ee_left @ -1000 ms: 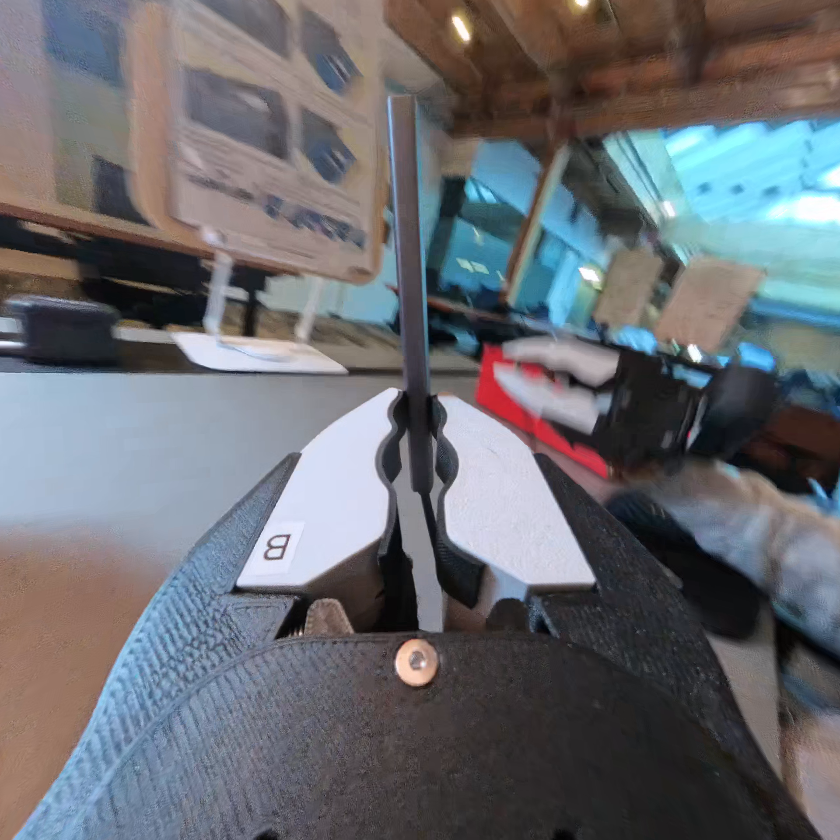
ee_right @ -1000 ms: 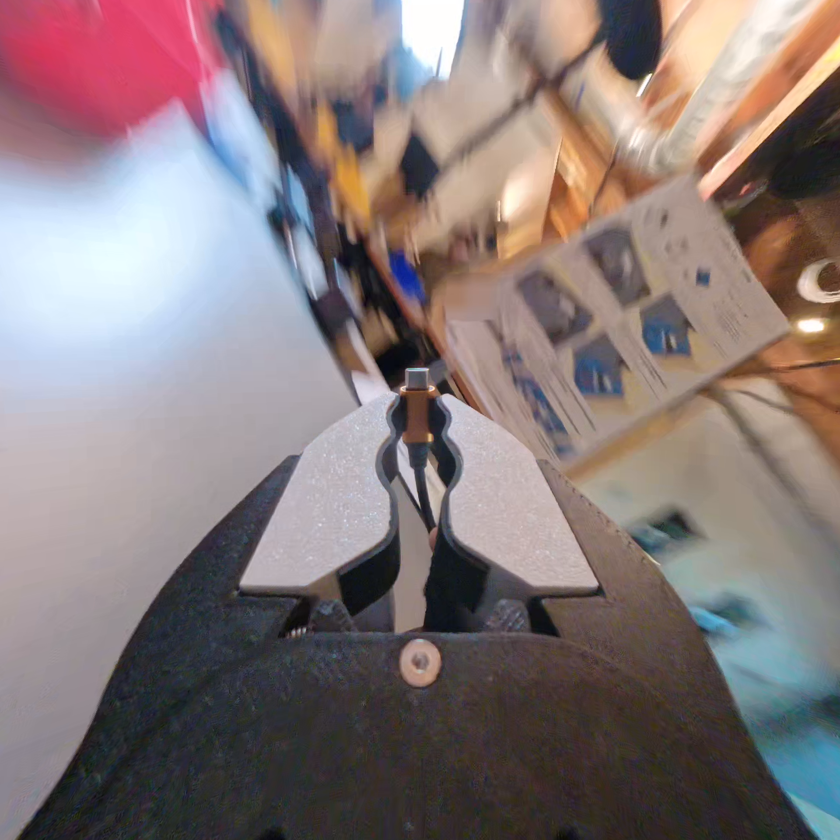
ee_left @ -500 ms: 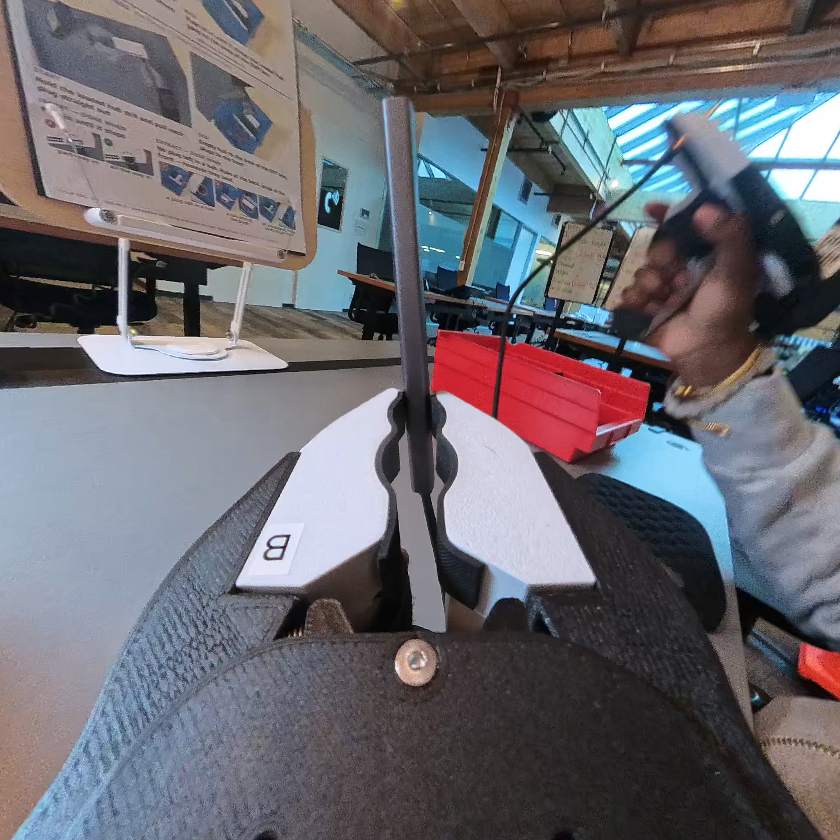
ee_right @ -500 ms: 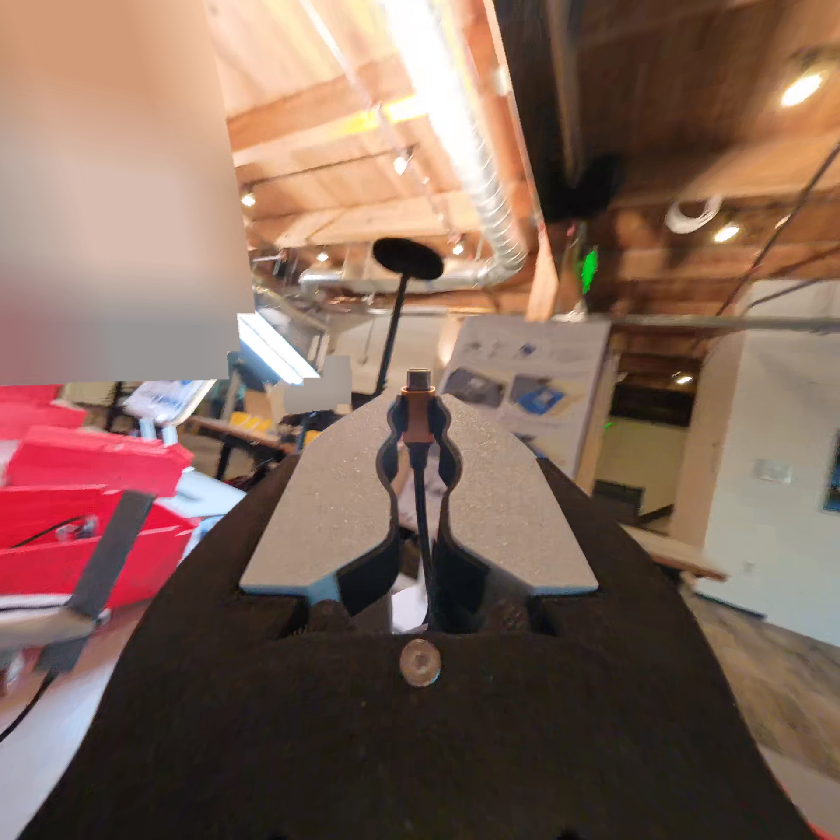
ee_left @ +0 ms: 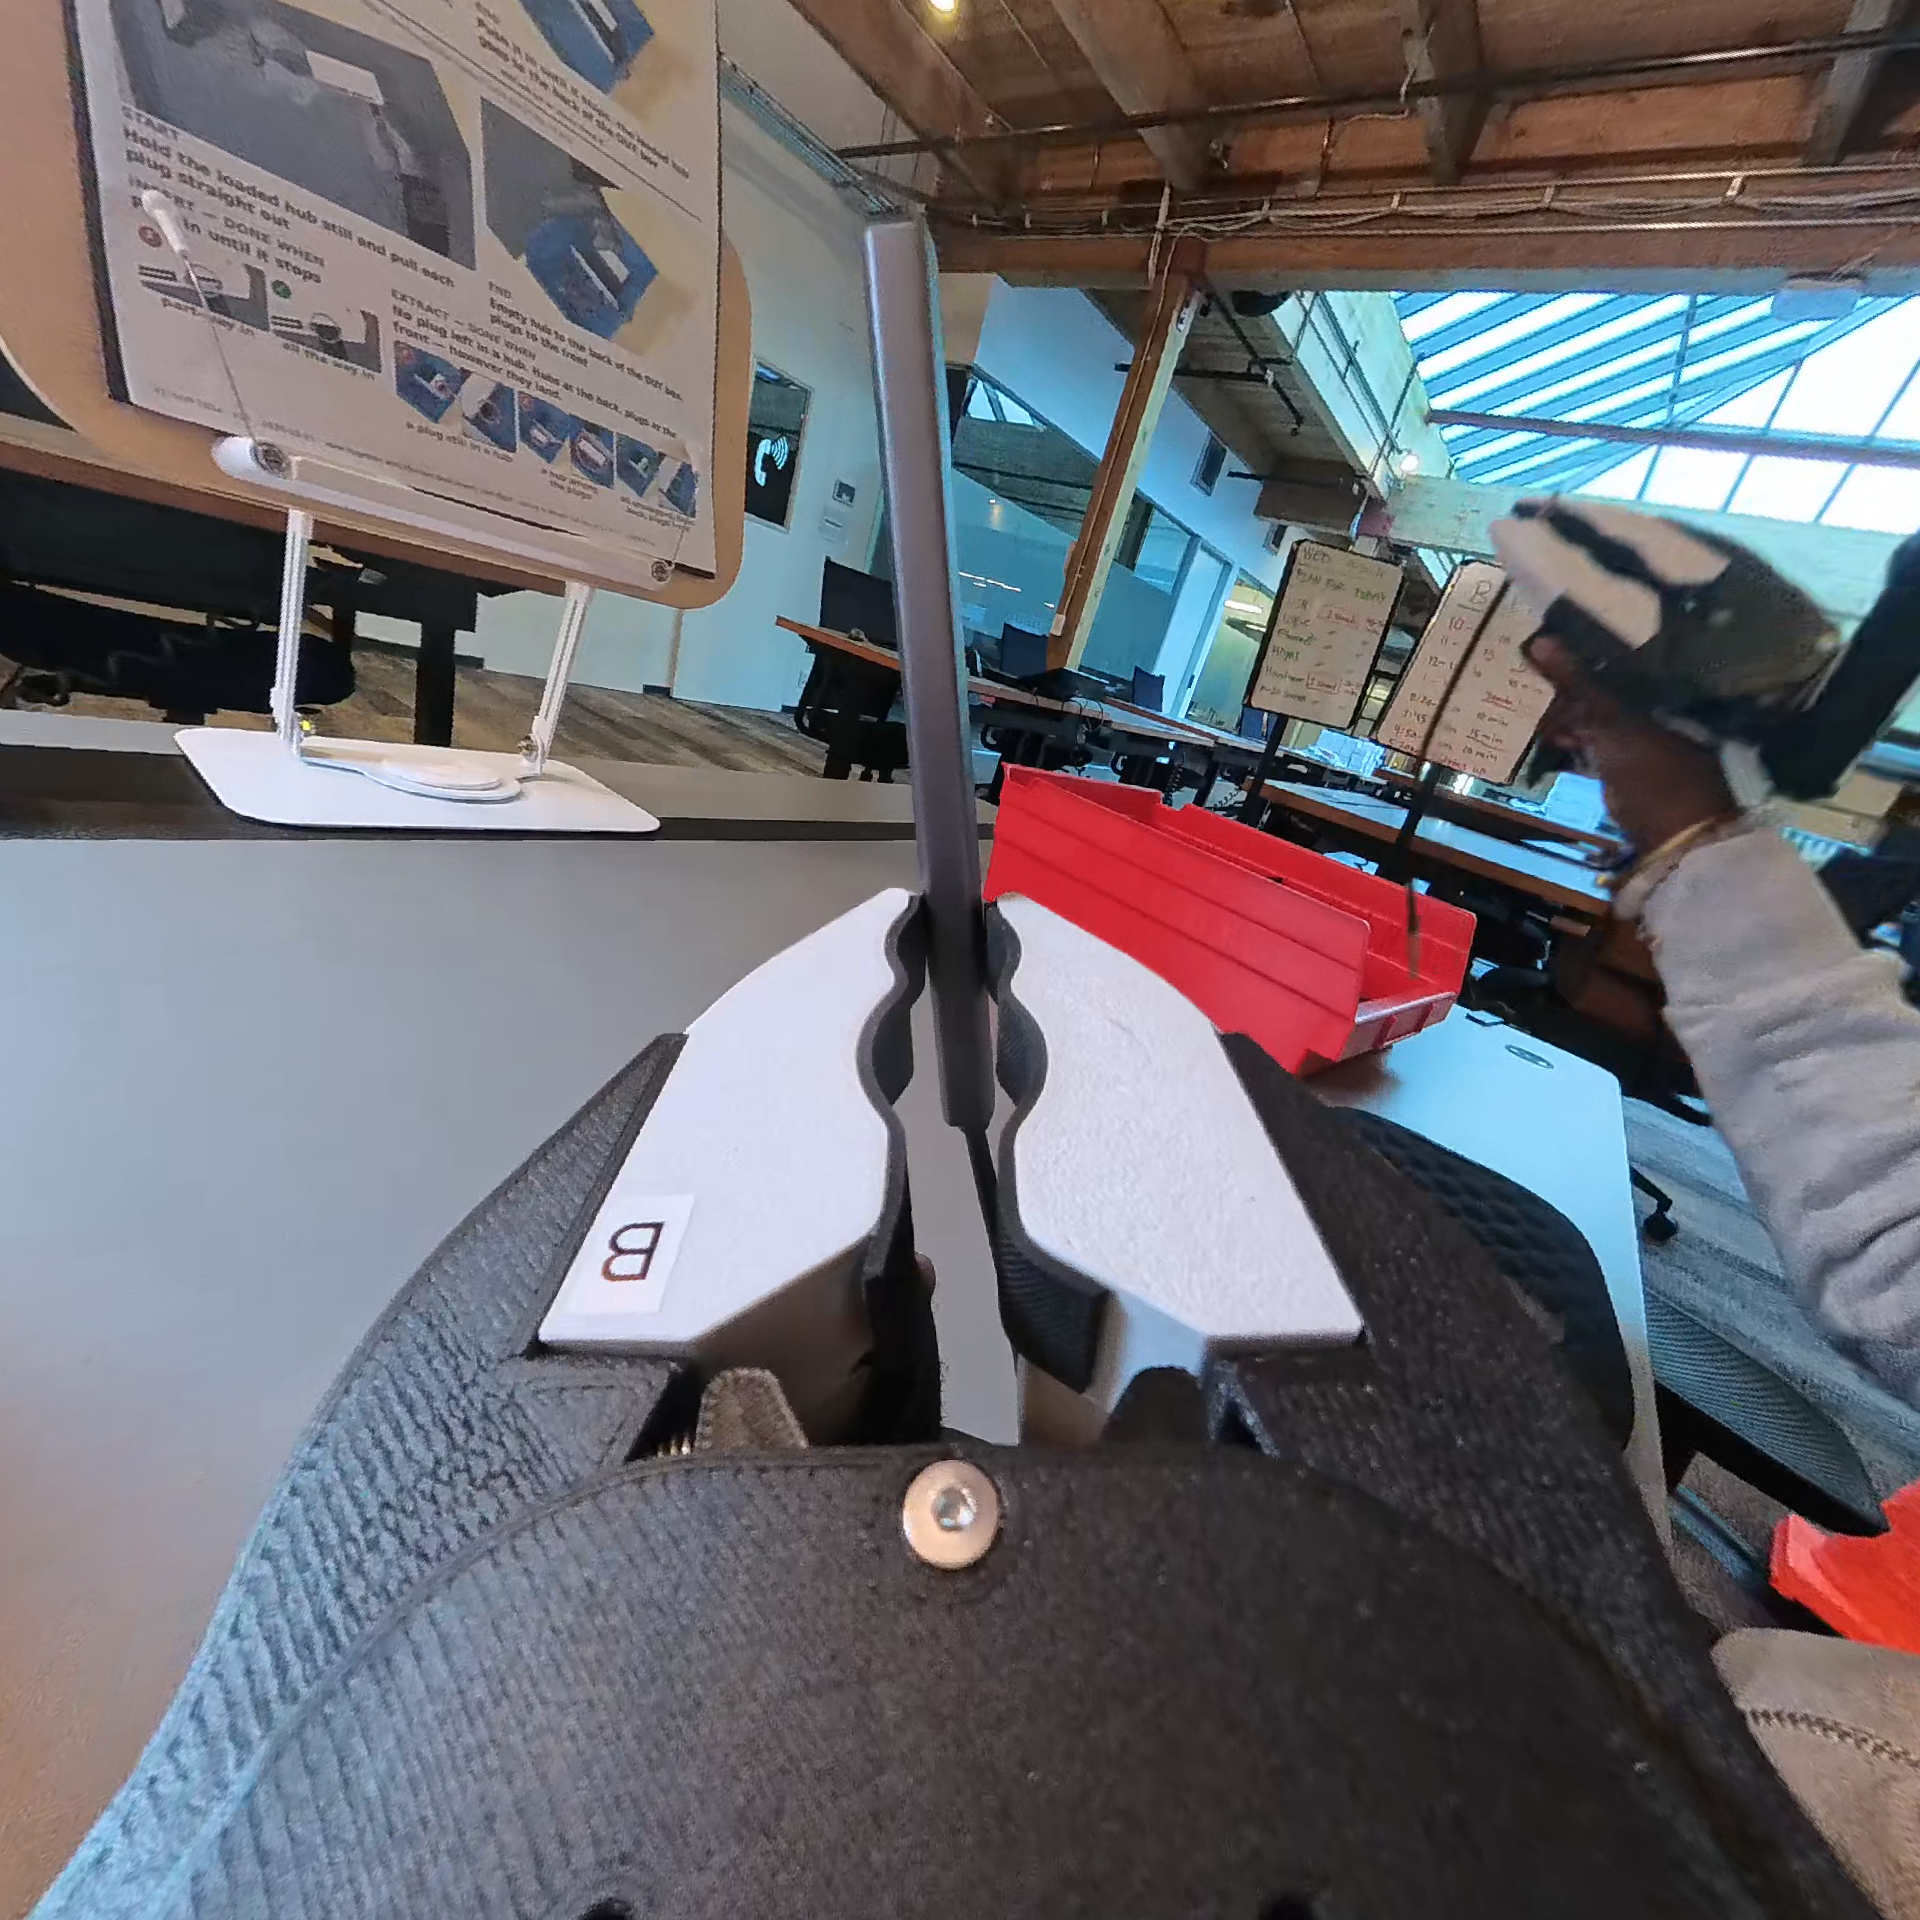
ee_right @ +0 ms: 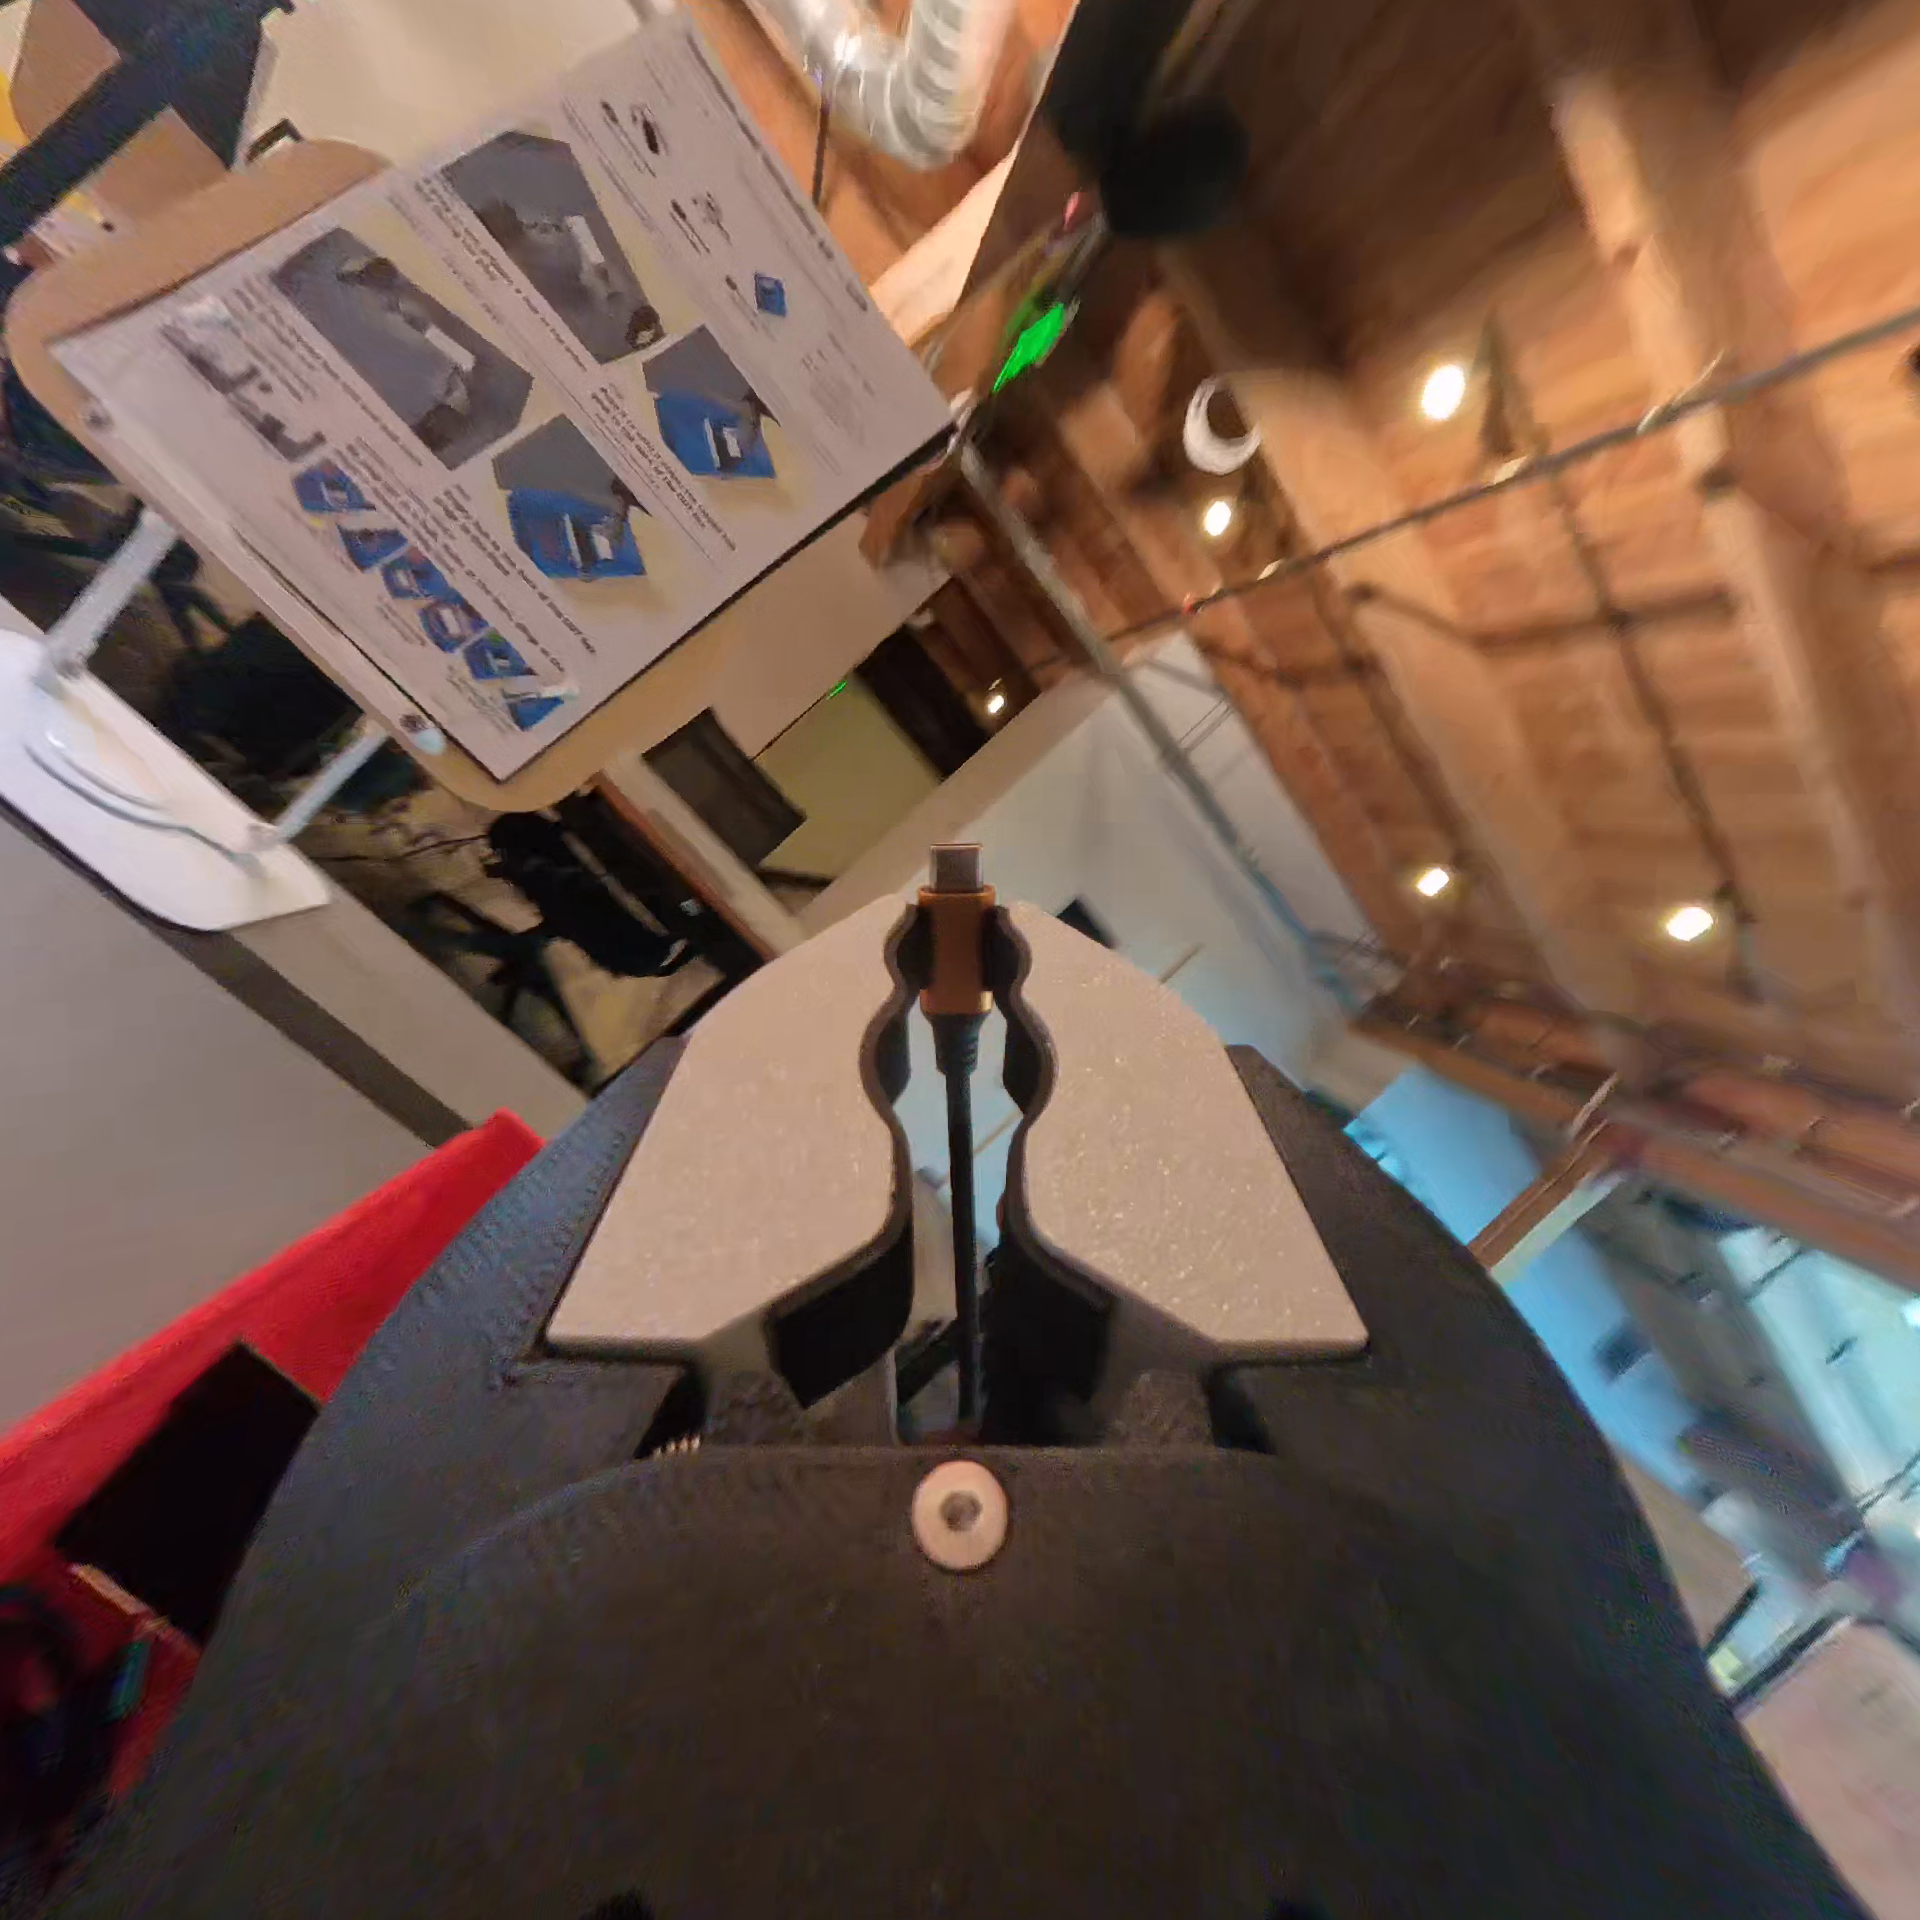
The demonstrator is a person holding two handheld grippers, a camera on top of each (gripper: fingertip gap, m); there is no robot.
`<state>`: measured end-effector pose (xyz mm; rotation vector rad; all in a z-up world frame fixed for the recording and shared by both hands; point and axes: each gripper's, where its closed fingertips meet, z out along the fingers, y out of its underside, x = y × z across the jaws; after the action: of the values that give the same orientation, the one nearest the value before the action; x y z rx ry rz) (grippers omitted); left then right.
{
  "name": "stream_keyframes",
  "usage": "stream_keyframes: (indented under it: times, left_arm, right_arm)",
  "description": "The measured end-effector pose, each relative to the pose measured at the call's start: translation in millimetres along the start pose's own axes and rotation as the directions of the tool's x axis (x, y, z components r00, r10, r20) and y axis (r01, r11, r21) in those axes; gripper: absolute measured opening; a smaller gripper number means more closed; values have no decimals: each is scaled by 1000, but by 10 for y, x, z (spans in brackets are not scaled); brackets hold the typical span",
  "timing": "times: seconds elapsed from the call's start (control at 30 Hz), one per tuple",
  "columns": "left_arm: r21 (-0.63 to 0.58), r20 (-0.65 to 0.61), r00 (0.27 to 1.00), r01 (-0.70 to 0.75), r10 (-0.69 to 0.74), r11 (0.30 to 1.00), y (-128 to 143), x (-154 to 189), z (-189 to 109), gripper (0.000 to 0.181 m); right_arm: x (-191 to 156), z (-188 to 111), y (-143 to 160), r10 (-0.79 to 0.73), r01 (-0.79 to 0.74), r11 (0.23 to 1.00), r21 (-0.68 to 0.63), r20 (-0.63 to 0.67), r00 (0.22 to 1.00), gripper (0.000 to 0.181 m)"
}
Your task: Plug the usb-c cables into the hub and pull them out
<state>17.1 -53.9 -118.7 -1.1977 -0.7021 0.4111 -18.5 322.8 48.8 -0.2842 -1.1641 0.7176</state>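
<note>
Two tools (ee_left: 951,914), one hub (ee_left: 920,582), one cable (ee_right: 961,935), one red bin (ee_left: 1195,925), one instruction board (ee_left: 416,260).

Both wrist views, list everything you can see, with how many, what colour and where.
Slim dark grey hub: one, dark grey, upright, clamped in the left gripper.
USB-C cable with orange-collared metal plug: one, black cord, plug tip poking out of the right gripper.
Red plastic bin: one, red, on the table right of the hub.
Instruction sheet on white stand: one, white, far side of the table.
Grey table: one, grey, under everything.
Whiteboards: two, white, background right.
Left gripper: one, grey fingers, black body.
Right gripper: one, same colours, raised.
Person's grey sleeve: one, right edge.
</note>
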Motion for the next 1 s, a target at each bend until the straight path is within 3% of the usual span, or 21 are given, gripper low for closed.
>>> stream_keyframes:
  times: [0.07, 0.2, 0.3, 0.37, 0.43, 0.53, 0.63, 0.73, 0.8, 0.87, 0.93, 1.0]
  left_arm:
    - [-3, 0, 1000, -1, 1, 1000, 6, 1, 2, 10]
    - [2, -2, 1000, 15, -15, 1000, 1, -14, -2, 10]
    - [1, -4, 1000, 21, -21, 1000, 3, -17, -1, 10]
    - [0, -5, 1000, 17, -17, 1000, 6, -11, 0, 10]
    - [1, -6, 1000, 12, -12, 1000, 4, -7, -1, 10]
    - [2, -6, 1000, 17, -17, 1000, 3, -11, -2, 10]
    - [1, -9, 1000, 18, -18, 1000, 4, -9, -2, 10]
    - [2, -10, 1000, 15, -15, 1000, 4, -5, -3, 10]
    - [3, -9, 1000, 16, -16, 1000, 3, -7, -4, 10]
    - [2, -9, 1000, 16, -16, 1000, 3, -7, -4, 10]
    - [1, -9, 1000, 15, -15, 1000, 6, -9, -2, 10]
    - [1, -8, 1000, 17, -17, 1000, 5, -12, -3, 10]
  right_arm:
    - [-237, -72, 176, -64, 63, 997, 36, 21, 998, 12]
    - [-919, -240, 550, 42, -32, 999, -36, 320, 946, 13]
    - [-1448, -444, 799, 261, -129, 958, -257, 584, 769, 17]
    - [-1691, -580, 1011, 411, -117, 887, -446, 649, 641, 24]
    - [-1810, -667, 1132, 509, -107, 826, -553, 651, 564, 29]
    - [-1796, -705, 1153, 589, -147, 772, -618, 609, 532, 39]
    - [-1705, -787, 1077, 691, -229, 698, -679, 553, 466, 61]
    - [-1510, -787, 1052, 775, -358, 612, -705, 445, 449, 81]
    - [-1301, -705, 1207, 851, -484, 469, -739, 231, 471, 97]
    - [-1175, -635, 1391, 904, -608, 285, -741, -3, 427, 113]
    - [-1251, -585, 1508, 917, -637, 173, -751, -114, 383, 122]
    - [-1396, -548, 1678, 884, -579, 128, -805, -173, 435, 129]
